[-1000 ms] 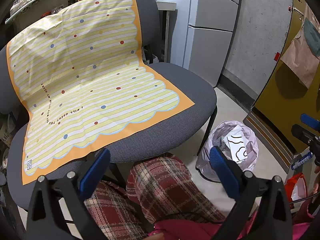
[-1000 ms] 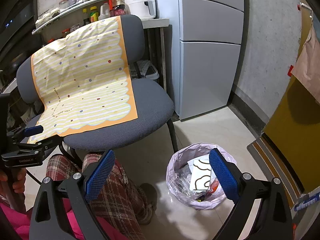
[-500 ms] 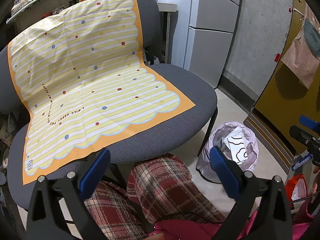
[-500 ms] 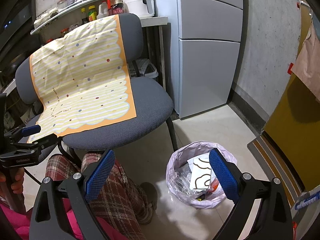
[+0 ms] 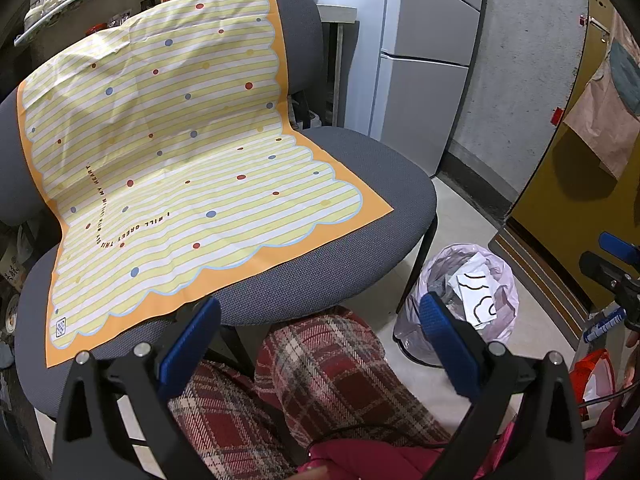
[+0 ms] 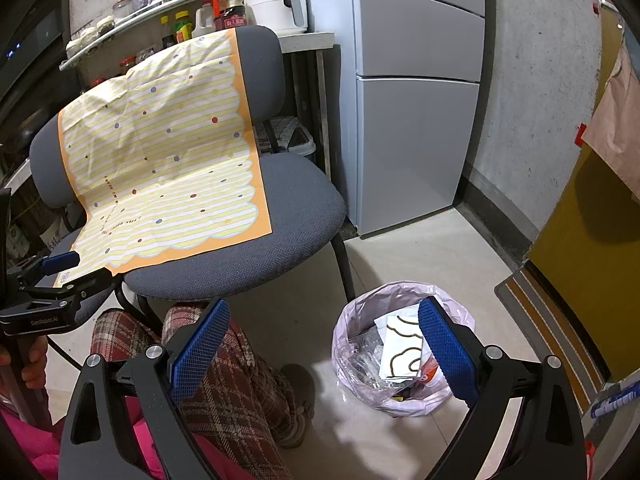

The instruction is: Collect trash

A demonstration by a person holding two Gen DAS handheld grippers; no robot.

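A bin lined with a pale purple bag [image 5: 460,300] [image 6: 404,344] stands on the floor right of the grey chair [image 5: 320,272] [image 6: 256,256]. White wrappers with brown squiggles [image 5: 478,294] [image 6: 402,354] lie inside it. A yellow striped sheet with an orange border [image 5: 180,168] [image 6: 160,188] drapes over the chair's back and seat. My left gripper [image 5: 316,332] hangs open above plaid-trousered knees [image 5: 328,364], holding nothing. My right gripper [image 6: 320,340] is open and empty, its right pad [image 6: 444,344] over the bin's rim.
A white fridge [image 6: 412,120] stands behind the chair, with an air fryer [image 6: 280,0] and bottles on a shelf [image 6: 132,20] to its left. A yellow door [image 6: 592,280] and a striped mat [image 6: 552,320] lie right of the bin. Tiled floor shows around the bin.
Both views shift only slightly; the chair and sheet sit a little lower and nearer in the left wrist view. Both grippers stay open and empty.
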